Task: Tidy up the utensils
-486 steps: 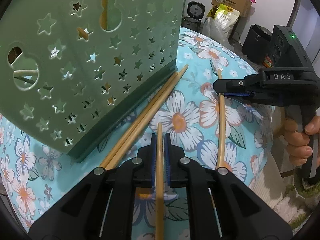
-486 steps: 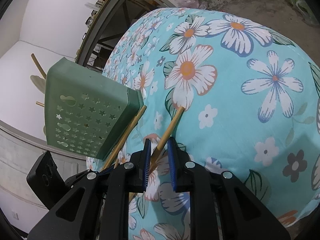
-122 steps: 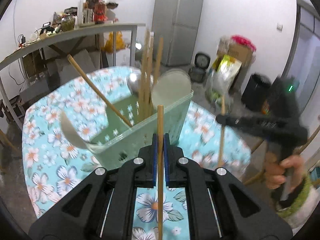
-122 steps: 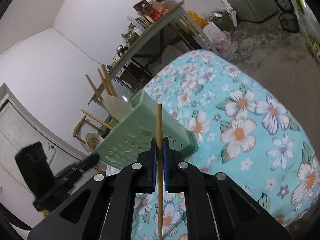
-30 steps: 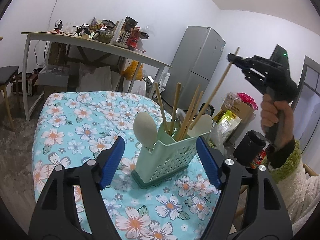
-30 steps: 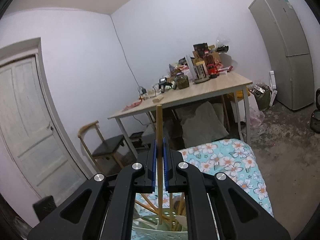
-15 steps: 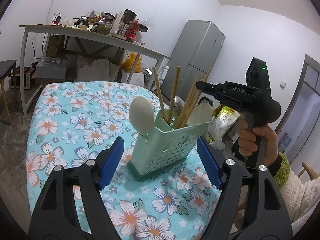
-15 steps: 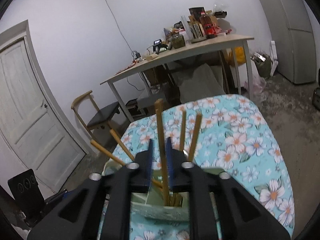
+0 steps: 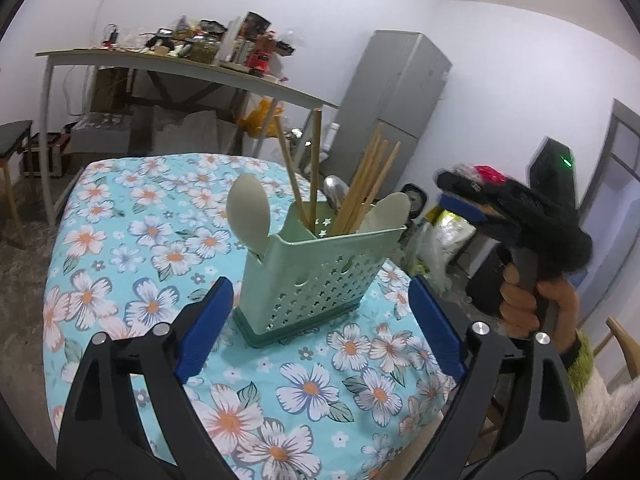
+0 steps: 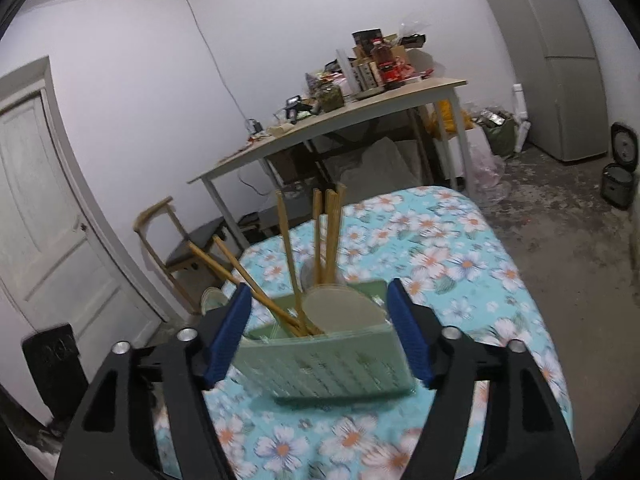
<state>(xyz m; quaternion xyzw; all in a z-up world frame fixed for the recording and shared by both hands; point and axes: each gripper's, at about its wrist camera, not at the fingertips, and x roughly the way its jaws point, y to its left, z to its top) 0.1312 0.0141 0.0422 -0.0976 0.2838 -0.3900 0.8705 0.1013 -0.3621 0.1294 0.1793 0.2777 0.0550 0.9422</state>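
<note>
A pale green perforated utensil holder [image 9: 320, 276] [image 10: 332, 364] stands upright on the flowered tablecloth [image 9: 132, 248]. Several wooden chopsticks [image 9: 360, 184] [image 10: 324, 232] and pale spoons [image 9: 248, 212] [image 10: 340, 308] stick up out of it. My left gripper [image 9: 320, 282] faces the holder from the near side. Its jaws are opening and its pads touch nothing. My right gripper [image 10: 320, 290] [image 9: 448, 192], held in a hand [image 9: 520, 304], hangs to the right of the holder. Its jaws are opening too and grip nothing.
A wooden table [image 10: 360, 116] piled with bottles and boxes stands against the far wall. A grey fridge [image 9: 392, 112] is beside it. A chair [image 10: 176, 240] and a white door [image 10: 36, 208] are on the left. A rice cooker [image 10: 624, 144] and bags sit on the floor.
My right gripper has come down beside the holder and let go of its chopstick, which now stands among the others. My left gripper's jaws have spread wider and edged nearer the holder.
</note>
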